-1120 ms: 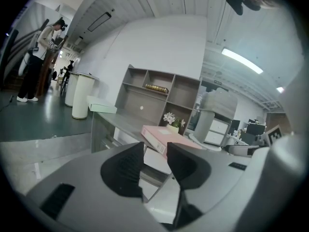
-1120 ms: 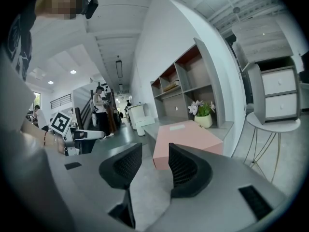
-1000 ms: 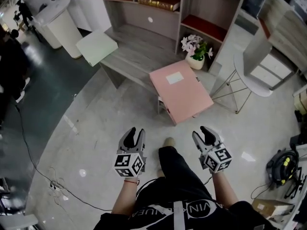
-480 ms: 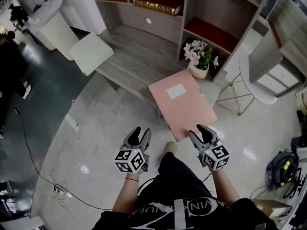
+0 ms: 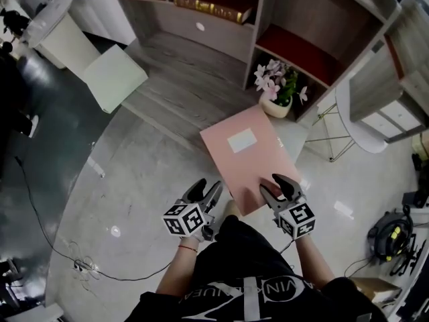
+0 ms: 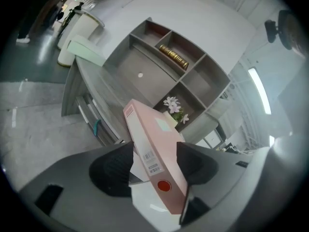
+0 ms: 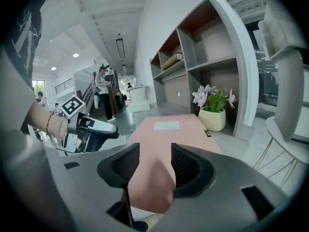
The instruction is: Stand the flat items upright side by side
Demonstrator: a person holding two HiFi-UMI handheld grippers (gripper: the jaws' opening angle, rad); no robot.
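A pink file box (image 5: 248,158) lies flat on a low stand in front of the grey shelf unit. In the left gripper view its labelled spine (image 6: 154,153) runs between my jaws. My left gripper (image 5: 206,194) is at the box's near left edge, its jaws opening and not pressing. My right gripper (image 5: 280,188) is over the near right corner, jaws opening, and pink (image 7: 155,173) fills the gap between them. A pale green flat box (image 5: 115,78) lies at the left end of the grey bench (image 5: 188,79). Brown books (image 5: 214,0) lie flat on a shelf.
A pot of pink flowers (image 5: 276,87) stands just beyond the box. A white round-topped wire table (image 5: 355,116) is at the right and a white bin (image 5: 57,29) at the far left. A cable (image 5: 60,240) trails on the floor. A yellow-and-black tool (image 5: 389,237) lies at the right.
The person has stepped forward, so both grippers have come up to the pink box's near end. The left jaws have spread wider; the right ones now straddle the corner.
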